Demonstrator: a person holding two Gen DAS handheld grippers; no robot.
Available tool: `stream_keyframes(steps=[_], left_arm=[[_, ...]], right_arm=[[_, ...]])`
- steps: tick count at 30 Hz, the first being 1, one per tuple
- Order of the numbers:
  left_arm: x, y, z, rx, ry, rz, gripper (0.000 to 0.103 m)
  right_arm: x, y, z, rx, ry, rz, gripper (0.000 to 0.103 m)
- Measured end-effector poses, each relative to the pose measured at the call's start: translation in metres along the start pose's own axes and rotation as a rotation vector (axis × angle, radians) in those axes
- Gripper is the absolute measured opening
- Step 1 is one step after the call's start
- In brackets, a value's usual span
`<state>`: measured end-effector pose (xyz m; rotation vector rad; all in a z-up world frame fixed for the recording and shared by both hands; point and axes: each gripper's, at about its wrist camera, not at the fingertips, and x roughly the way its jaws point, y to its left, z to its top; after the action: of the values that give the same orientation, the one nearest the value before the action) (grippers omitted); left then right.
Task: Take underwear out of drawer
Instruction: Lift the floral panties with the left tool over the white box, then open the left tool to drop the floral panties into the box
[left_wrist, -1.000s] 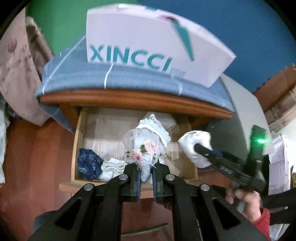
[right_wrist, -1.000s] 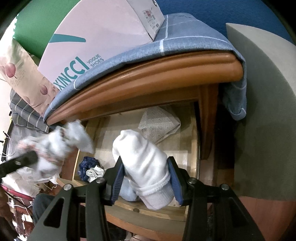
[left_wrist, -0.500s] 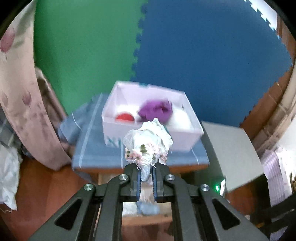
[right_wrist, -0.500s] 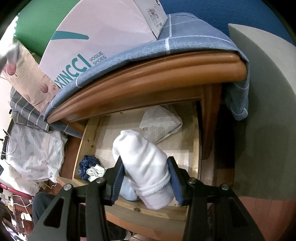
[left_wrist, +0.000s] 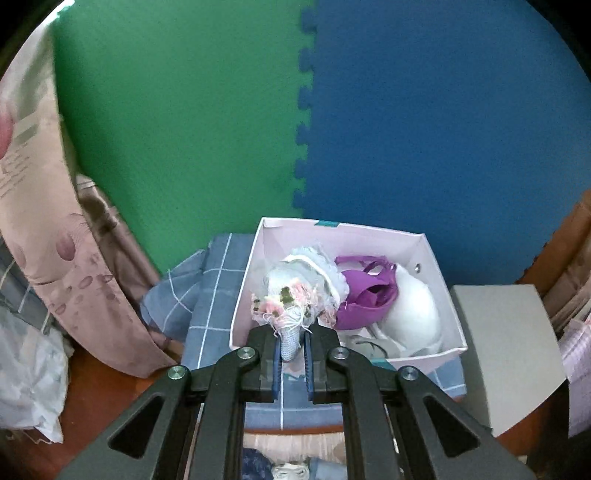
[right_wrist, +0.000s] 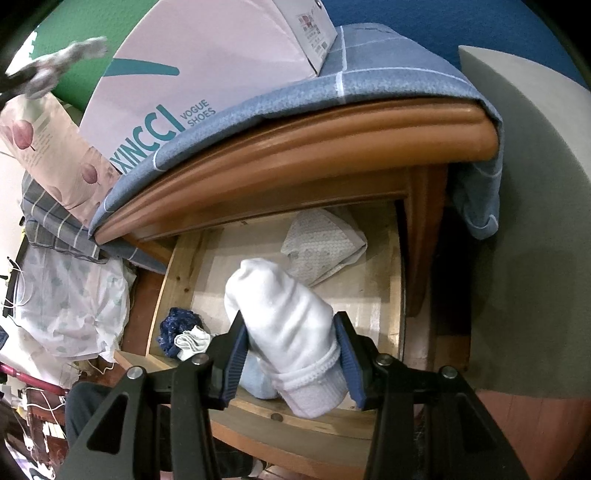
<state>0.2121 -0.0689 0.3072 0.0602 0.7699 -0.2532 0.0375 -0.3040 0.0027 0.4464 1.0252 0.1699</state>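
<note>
Two grippers each clamp a rolled garment. The left gripper (left_wrist: 291, 345) has its jaws nearly together, pinching the thin tail of a lacy white bundle (left_wrist: 301, 291) trimmed with pink and green flowers; the bulk of the bundle bulges out past the fingertips toward twelve o'clock. In the left wrist view that bundle sits in front of an open pink shoebox (left_wrist: 424, 243), which stands on a blue checked cloth (left_wrist: 212, 306) covering the cabinet top. Inside the box, at about two o'clock from the fingertips, lie a purple garment (left_wrist: 369, 295) and, just beside it, a white one (left_wrist: 413, 310). Whether the held bundle touches the box contents cannot be told.

The right gripper (right_wrist: 291, 354) has its jaws about half apart, both blue pads (right_wrist: 238, 358) pressing on the sides of a thick white roll of underwear (right_wrist: 288, 325). The roll points toward eleven o'clock and hangs over the front of the open wooden drawer (right_wrist: 384, 295). Under it, at seven o'clock, a pale blue item (right_wrist: 256, 380) lies against the drawer front. A folded patterned piece (right_wrist: 325, 247) rests at the back of the drawer at one o'clock, and a dark blue ball (right_wrist: 177, 328) touching a small white wad (right_wrist: 192, 341) sits in the left corner at nine o'clock. At ten o'clock, far up in the right wrist view, the lacy bundle shows as a blurred shape beside the box's printed side (right_wrist: 207, 62).
</note>
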Motion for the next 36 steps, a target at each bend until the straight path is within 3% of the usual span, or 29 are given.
stream_keyframes(steps=[14, 24, 30, 32, 34, 36], left_arm=[[0.093, 0.003, 0.001, -0.027, 0.093, 0.054, 0.008], [0.128, 0.012, -0.015, -0.052, 0.168, 0.087, 0.009], [0.132, 0.013, -0.023, -0.065, 0.191, 0.085, 0.017], [0.131, 0.012, -0.024, -0.056, 0.183, 0.081, 0.025], [0.128, 0.011, -0.025, -0.056, 0.176, 0.082, 0.042], [0.124, 0.011, -0.025, -0.062, 0.159, 0.077, 0.046]], right_arm=[[0.001, 0.001, -0.002, -0.004, 0.01, 0.016, 0.046], [0.002, 0.002, -0.002, -0.004, 0.016, 0.017, 0.046], [0.003, 0.002, -0.002, -0.005, 0.017, 0.011, 0.046], [0.003, 0.002, -0.003, -0.006, 0.019, 0.013, 0.046], [0.004, 0.003, -0.003, -0.013, 0.02, 0.005, 0.046], [0.004, 0.004, -0.003, -0.013, 0.023, 0.005, 0.046]])
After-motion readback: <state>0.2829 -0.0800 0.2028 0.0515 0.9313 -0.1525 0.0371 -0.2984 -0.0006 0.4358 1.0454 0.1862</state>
